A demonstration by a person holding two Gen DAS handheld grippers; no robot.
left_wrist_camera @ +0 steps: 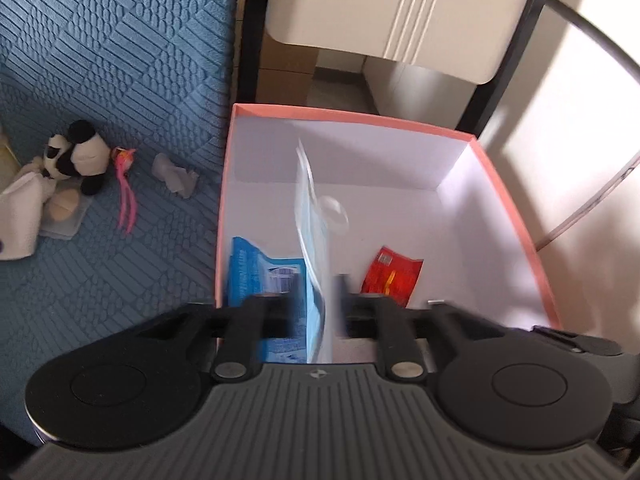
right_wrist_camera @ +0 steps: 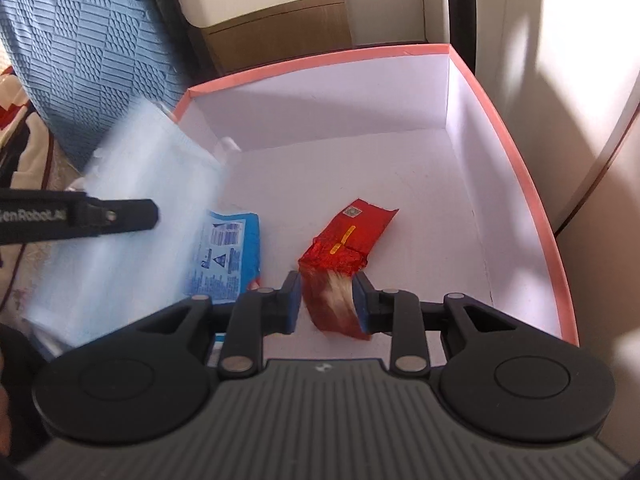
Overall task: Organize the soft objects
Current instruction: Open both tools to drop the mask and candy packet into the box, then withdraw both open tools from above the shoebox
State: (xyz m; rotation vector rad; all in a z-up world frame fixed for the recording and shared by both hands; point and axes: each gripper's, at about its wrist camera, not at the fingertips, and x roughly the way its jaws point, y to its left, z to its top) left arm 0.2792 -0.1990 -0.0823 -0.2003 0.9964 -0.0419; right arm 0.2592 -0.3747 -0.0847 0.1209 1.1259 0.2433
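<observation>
A pink-rimmed white box (left_wrist_camera: pixel 360 114) stands beside a blue quilted bed. My left gripper (left_wrist_camera: pixel 318 304) is shut on a light blue flat packet (left_wrist_camera: pixel 314 216), held edge-on over the box; the packet also shows in the right wrist view (right_wrist_camera: pixel 132 216). My right gripper (right_wrist_camera: pixel 326 300) is open, its pads either side of a red snack packet (right_wrist_camera: pixel 348 236) on the box floor. A blue packet (right_wrist_camera: pixel 228 252) lies on the box floor at the left. A black-and-white plush toy (left_wrist_camera: pixel 76 156) lies on the bed.
On the bed lie a pink ribbon item (left_wrist_camera: pixel 126 184), a clear crumpled wrapper (left_wrist_camera: pixel 176 174) and a white cloth (left_wrist_camera: pixel 20 212). A white cabinet (left_wrist_camera: pixel 392 12) stands behind the box, a wall at the right.
</observation>
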